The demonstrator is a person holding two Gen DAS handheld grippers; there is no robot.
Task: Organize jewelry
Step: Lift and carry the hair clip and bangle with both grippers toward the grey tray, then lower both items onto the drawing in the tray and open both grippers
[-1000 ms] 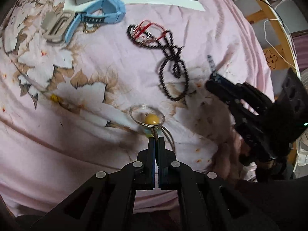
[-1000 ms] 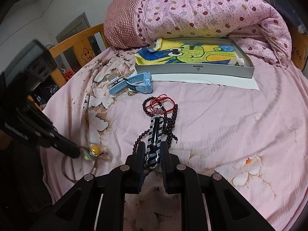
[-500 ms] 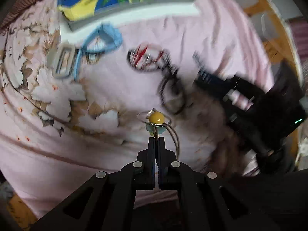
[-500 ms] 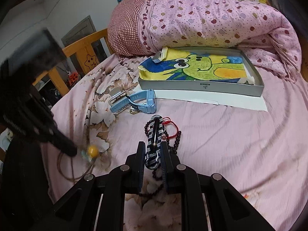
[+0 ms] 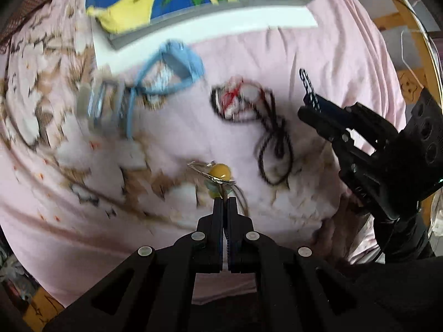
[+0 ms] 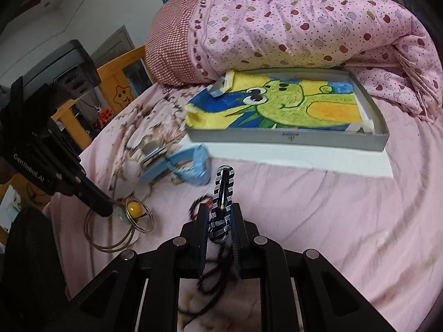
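My left gripper [image 5: 224, 199] is shut on a wire bangle with a yellow bead [image 5: 219, 173], held above the pink bedsheet; it also shows in the right wrist view [image 6: 133, 208]. My right gripper [image 6: 221, 215] is shut on a black-and-white striped hair clip [image 6: 222, 193], seen in the left wrist view [image 5: 308, 83] at the right. A black bead necklace with red cord [image 5: 265, 127] lies on the sheet between them. A grey tray [image 6: 290, 138] lined with a green cartoon drawing sits at the back.
A blue watch [image 6: 177, 163] with a grey buckle lies left of the tray, also in the left wrist view [image 5: 171, 66]. A rolled pink quilt [image 6: 304, 27] lies behind the tray. A wooden bed frame [image 6: 119, 83] borders the bed.
Both grippers have lifted and moved toward the tray with their items. The bangle has come up off the sheet. The necklace now lies under and behind my right gripper.
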